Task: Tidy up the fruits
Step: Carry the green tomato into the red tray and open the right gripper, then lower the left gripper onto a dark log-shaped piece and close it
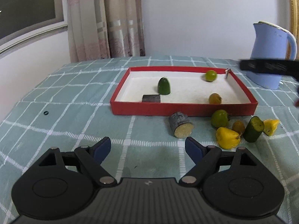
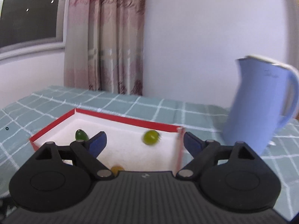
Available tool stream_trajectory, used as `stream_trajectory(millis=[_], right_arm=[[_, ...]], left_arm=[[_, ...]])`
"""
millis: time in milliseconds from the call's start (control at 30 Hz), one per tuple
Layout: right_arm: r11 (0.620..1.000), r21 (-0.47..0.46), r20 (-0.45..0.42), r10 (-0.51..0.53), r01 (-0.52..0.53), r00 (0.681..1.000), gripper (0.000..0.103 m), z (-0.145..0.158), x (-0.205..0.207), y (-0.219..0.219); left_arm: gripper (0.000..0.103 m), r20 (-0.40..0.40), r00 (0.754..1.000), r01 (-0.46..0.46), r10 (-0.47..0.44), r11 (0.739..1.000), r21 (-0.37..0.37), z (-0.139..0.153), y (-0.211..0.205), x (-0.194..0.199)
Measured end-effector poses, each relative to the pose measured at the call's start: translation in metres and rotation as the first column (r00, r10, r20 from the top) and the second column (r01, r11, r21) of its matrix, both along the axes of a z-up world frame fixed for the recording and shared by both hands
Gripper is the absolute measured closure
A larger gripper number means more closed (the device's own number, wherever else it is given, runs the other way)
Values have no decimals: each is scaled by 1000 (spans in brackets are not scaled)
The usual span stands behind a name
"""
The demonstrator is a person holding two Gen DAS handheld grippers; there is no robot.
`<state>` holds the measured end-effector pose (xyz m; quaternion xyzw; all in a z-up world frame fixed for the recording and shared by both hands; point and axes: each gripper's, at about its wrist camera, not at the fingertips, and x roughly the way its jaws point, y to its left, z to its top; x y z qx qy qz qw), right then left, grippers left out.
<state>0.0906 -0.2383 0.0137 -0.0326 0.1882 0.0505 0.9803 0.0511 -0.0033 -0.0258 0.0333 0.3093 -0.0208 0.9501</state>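
Observation:
A red box with a white floor [image 1: 186, 109] lies on the checked cloth. It holds a round green fruit [image 1: 211, 76], a green cucumber end [image 1: 164, 86], a grey cylinder piece [image 1: 151, 98] and a brownish fruit [image 1: 215, 98]. In front of the box lie a cut grey cylinder [image 1: 180, 125], a green fruit [image 1: 220, 118], a small brown fruit [image 1: 238, 127], a cucumber piece [image 1: 254, 129] and two yellow fruits [image 1: 227, 137] [image 1: 271, 127]. My left gripper [image 1: 147, 149] is open and empty above the cloth. My right gripper [image 2: 144, 143] is open above the box's right end [image 2: 179, 149], over the blurred green fruit [image 2: 151, 137].
A blue jug [image 1: 269, 56] stands right of the box, also in the right wrist view [image 2: 261, 104]. The right gripper shows as a dark blurred bar [image 1: 265, 67] in the left wrist view. A curtain [image 1: 104, 18] and a window are behind the table.

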Motion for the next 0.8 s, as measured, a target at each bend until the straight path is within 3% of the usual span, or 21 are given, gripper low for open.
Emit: stream_trajectory(millis=[133,233,367,800], right_arm=[[998,55,22,-9,8,1000,14,-3,-49,-27],[996,81,25,-32,30,999,14,-14,-81,-39],[996,58,19,-61,60,998,14,-34,-109,-41],[988,154,19,-28,25,999,11,-64,-126,-50]], left_arm=[[16,2,999,35,-35,999,-3,-1,-13,12],[16,6,1000,15,-15,999,39,-6,-30,25],[16,-7,1000,-8,8,997,76,-14,-47,39],[16,-36,997,-64,68,993,99,-27,-54,63]])
